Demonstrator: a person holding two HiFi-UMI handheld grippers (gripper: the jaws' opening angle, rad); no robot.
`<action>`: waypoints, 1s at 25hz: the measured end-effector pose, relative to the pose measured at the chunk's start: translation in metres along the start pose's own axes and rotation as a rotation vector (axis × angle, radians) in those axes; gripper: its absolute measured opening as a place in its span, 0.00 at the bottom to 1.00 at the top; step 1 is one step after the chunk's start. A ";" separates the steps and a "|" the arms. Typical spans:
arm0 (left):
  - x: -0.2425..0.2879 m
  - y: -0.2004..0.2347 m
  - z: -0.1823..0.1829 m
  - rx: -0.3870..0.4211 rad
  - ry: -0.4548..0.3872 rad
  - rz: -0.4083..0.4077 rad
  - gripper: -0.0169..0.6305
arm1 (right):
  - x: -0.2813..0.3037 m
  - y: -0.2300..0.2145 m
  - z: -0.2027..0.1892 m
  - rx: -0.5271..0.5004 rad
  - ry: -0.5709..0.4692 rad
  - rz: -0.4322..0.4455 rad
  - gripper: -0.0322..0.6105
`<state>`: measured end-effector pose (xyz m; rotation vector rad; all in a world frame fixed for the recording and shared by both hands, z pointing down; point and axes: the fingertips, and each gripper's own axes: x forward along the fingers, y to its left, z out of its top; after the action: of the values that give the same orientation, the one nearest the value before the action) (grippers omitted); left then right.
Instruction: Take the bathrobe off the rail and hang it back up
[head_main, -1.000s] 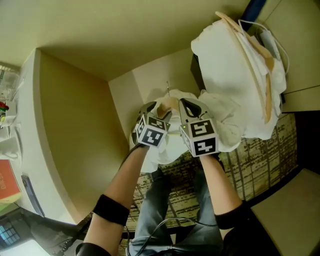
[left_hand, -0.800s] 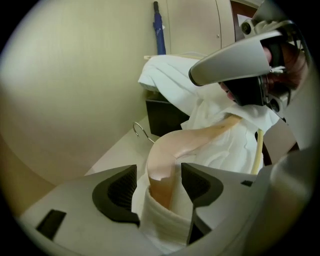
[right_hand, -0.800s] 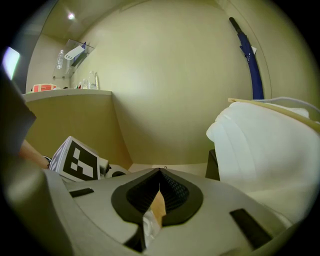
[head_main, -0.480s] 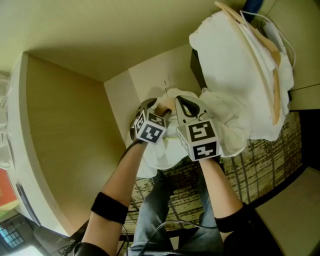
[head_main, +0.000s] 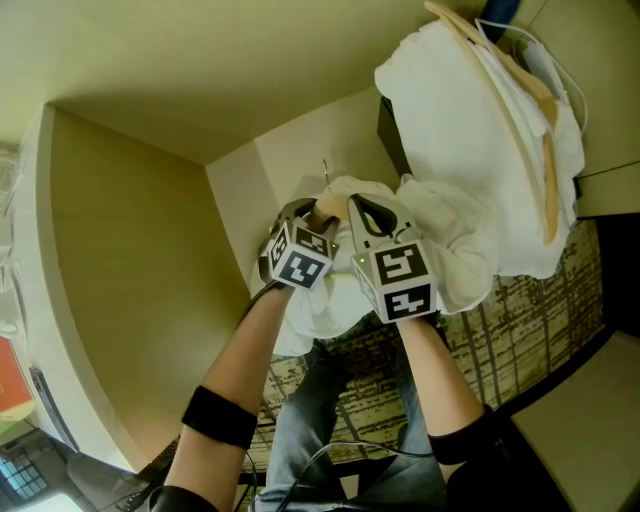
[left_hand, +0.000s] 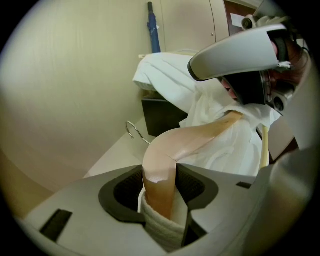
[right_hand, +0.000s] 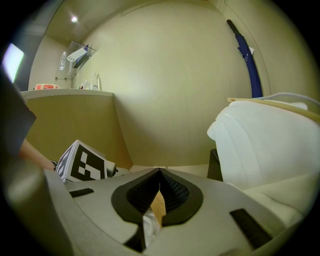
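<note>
1. now mid-task, by the look of it: off the rail and in hand, not yet hung back up.
2. holding the white terry bathrobe (head_main: 305, 320) by its curved pale wooden hanger (left_hand: 170, 150), low in front of the person's legs and above the brown patterned carpet (head_main: 520, 320).
3. left gripper (left_hand: 160, 187): has just been closing its jaws onto the hanger's shoulder, with a fold of robe collar wrapped in alongside; now pressing on wood and cloth together, and kept fairly wide by that thickness.
4. right gripper (right_hand: 159, 197): pinched almost fully together on a thin edge of the hanger plus a scrap of white cloth, just beside the left one.
5. thin silver wire hook (left_hand: 134, 131) at the hanger's top: pointing away from the person, free, caught on nothing.
6. no rail to be seen in any view; only a second white garment (head_main: 470, 130) on its own wooden hanger up to the right, and a folded blue umbrella (left_hand: 154, 27) against the wall behind.
7. next, probably: raise both grippers together, keep the hanger level so the robe does not slide off a shoulder, turn the hook toward the rail and lower it over.
8. then let go only once the hook bears the weight, and mind the thin right-side pinch, likely the first to slip.
</note>
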<state>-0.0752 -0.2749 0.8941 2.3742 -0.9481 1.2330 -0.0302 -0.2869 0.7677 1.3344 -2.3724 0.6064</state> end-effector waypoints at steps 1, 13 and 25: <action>-0.002 0.001 0.000 0.005 -0.005 0.017 0.33 | -0.001 0.000 0.000 -0.002 -0.001 -0.004 0.08; -0.116 0.030 0.062 0.091 -0.178 0.381 0.33 | -0.060 0.018 0.076 -0.036 -0.062 -0.072 0.08; -0.310 0.049 0.183 0.101 -0.404 0.578 0.33 | -0.172 0.060 0.241 -0.159 -0.205 -0.135 0.08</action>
<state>-0.1249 -0.2793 0.5339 2.5746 -1.8360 0.9916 -0.0194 -0.2623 0.4669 1.5325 -2.4038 0.2476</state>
